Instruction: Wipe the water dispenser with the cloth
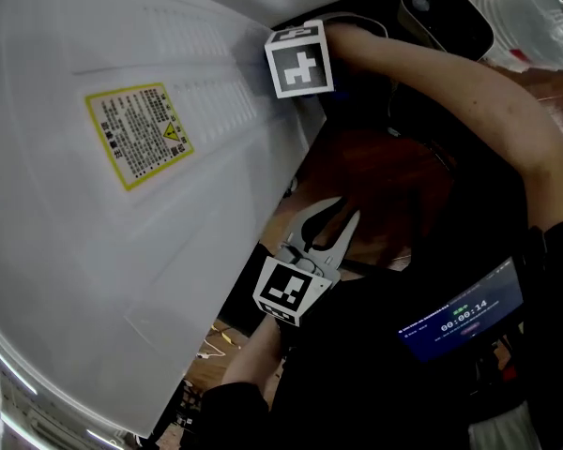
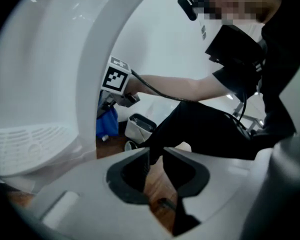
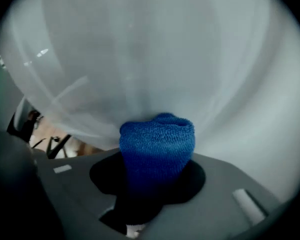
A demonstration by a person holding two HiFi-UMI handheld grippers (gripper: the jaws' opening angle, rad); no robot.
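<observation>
Against the white water dispenser [image 1: 122,251], we see the right gripper [image 3: 155,179] clamp a bunched blue cloth [image 3: 157,141] to the curved panel for wiping; the left gripper [image 2: 156,156] idles nearby, jaws barely parted, empty.

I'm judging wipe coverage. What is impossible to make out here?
Right gripper view: the cloth in the right tongs covers its own contact with the water dispenser.
Head view: the marker cube hides those tongs and the cloth.
Head view: yellow label print too small to read.
</observation>
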